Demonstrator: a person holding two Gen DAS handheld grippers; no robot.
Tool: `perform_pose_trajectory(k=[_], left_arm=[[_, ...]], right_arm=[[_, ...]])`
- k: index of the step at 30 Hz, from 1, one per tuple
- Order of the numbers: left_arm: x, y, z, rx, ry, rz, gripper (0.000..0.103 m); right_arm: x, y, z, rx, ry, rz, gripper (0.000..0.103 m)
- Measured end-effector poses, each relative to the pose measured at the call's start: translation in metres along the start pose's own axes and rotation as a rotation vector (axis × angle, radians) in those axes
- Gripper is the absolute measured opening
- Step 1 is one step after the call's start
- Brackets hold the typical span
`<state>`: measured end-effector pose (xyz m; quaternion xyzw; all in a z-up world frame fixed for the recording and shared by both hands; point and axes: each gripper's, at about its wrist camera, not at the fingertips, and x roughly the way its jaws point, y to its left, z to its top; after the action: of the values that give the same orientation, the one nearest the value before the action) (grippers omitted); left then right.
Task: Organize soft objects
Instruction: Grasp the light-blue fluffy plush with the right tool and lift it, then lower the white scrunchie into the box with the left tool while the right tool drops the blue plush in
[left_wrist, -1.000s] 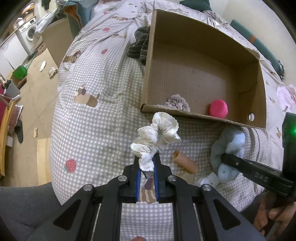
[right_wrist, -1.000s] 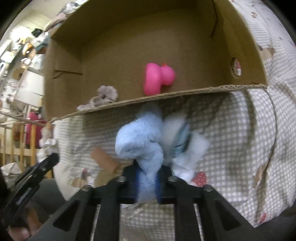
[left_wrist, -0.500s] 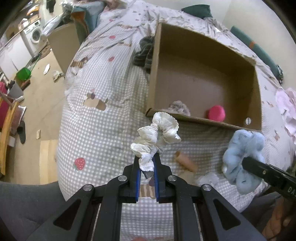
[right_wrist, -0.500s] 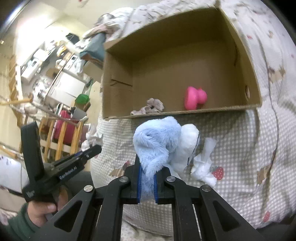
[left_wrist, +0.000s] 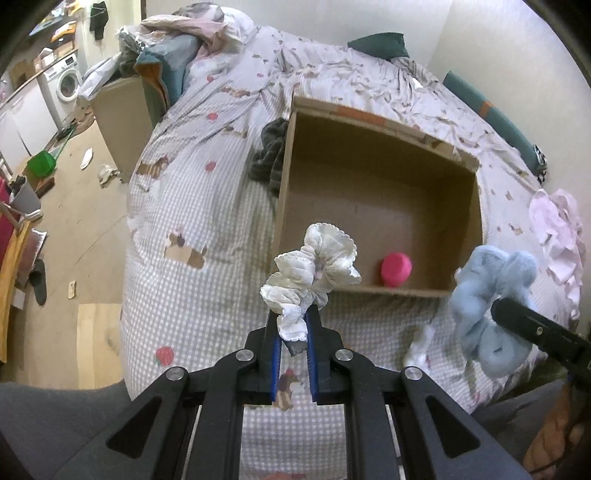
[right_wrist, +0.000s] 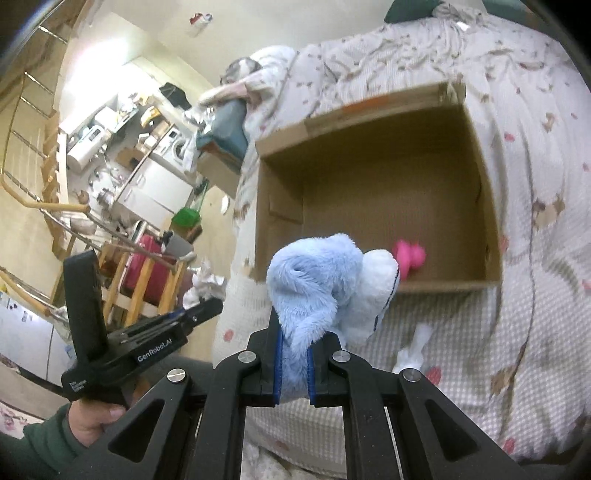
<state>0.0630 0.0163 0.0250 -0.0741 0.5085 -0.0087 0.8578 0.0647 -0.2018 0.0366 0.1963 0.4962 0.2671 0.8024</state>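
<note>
The cardboard box stands open on top, its floor bare apart from 1 pink toy.

Home bedroom: quilted bed, washing machine

White scrunchie: thin crinkled cloth, matt, scalloped hems. Blue plush: long fluffy pile, soft, with a smoother white part. Box: plain brown corrugated cardboard, dull, raw edges. Pink toy by the box's near wall: smooth, faintly shiny, rubbery. Bed cover: woven checked cloth, matt, creased toward the far edge. Gripper frames: matt black plastic, silvery metal screws, blue pads.
</note>
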Motion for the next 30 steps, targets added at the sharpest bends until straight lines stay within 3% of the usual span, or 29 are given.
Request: perform_pose_trajectory(k=[9, 14, 30], left_arm=[[0.009, -0.017, 0.041, 0.06, -0.037, 0.014, 0.011], [0.028, -0.035, 0.053, 0.119, -0.052, 0.031, 0.011], [0.096, -0.049, 0.042, 0.181, -0.004, 0.046, 0.011]], right_arm=[[-0.006, -0.013, 0.041, 0.006, -0.083, -0.068, 0.012], [0.002, -0.04, 0.046, 0.047, -0.106, -0.091, 0.012], [0.056, -0.079, 0.039, 0.115, 0.011, -0.187, 0.012]])
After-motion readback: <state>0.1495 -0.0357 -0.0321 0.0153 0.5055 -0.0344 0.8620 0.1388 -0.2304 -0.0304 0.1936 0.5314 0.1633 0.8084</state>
